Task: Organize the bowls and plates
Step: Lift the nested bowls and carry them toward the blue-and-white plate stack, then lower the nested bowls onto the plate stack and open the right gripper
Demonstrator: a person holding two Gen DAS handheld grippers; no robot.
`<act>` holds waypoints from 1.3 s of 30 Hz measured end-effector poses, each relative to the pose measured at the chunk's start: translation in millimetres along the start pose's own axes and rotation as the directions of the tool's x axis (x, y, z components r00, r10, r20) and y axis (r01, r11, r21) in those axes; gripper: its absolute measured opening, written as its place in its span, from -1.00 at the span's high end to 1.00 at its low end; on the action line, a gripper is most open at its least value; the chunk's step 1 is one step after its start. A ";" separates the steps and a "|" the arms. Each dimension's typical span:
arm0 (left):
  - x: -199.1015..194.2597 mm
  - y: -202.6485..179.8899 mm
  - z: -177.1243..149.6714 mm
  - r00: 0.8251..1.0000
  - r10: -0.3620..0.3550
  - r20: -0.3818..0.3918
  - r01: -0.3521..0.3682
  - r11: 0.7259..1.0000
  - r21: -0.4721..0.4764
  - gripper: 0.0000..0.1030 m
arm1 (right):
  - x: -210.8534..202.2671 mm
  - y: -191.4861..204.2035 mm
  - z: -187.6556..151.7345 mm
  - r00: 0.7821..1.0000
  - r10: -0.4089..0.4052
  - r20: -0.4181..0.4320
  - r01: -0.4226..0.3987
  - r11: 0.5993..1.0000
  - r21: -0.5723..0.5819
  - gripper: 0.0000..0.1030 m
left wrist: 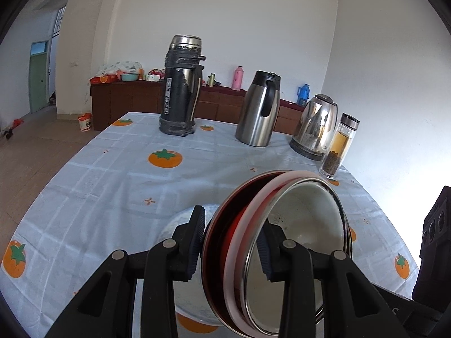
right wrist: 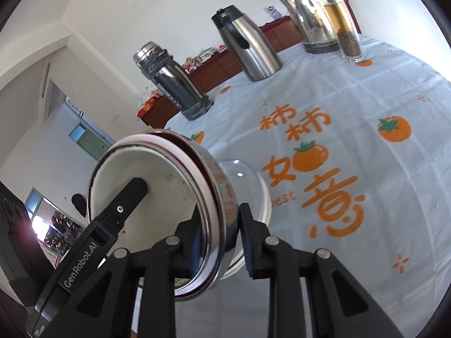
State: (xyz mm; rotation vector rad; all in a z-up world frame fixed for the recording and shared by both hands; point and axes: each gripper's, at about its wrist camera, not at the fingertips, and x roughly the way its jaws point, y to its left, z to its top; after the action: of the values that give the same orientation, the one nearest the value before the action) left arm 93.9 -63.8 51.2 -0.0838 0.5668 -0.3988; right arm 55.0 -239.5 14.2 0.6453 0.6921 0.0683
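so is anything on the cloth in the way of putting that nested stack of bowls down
Partly. Both sets of fingers clamp the tilted bowl stack, and a white bowl sits on the tablecloth just below and behind it. The flasks and kettle stand far back. The cloth elsewhere looks free.

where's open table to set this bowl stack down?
Widest bare cloth: the middle and left of the table, between the held bowl stack and the black flask. Crowded along the far edge: flask, steel carafe, kettle, glass tea bottle. An upturned glass bowl sits right beneath the stack.
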 end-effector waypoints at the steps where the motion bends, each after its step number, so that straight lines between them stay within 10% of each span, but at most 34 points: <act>1: 0.4 2.9 -0.3 1.000 0.003 0.000 -0.003 1.000 -0.003 0.27 | 3.1 3.3 -1.4 1.000 -0.001 -0.006 0.001 1.000 -0.005 0.53; 39: 61.1 37.5 -1.2 0.987 0.024 -0.160 -0.030 0.999 -0.037 0.27 | 68.7 8.7 7.3 0.979 -0.105 -0.176 0.104 0.994 -0.017 0.47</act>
State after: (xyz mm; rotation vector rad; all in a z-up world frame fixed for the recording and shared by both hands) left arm 153.2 -53.0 12.3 -0.0817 0.7333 -0.3700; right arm 114.0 -218.1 -15.8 0.5995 0.8963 0.0311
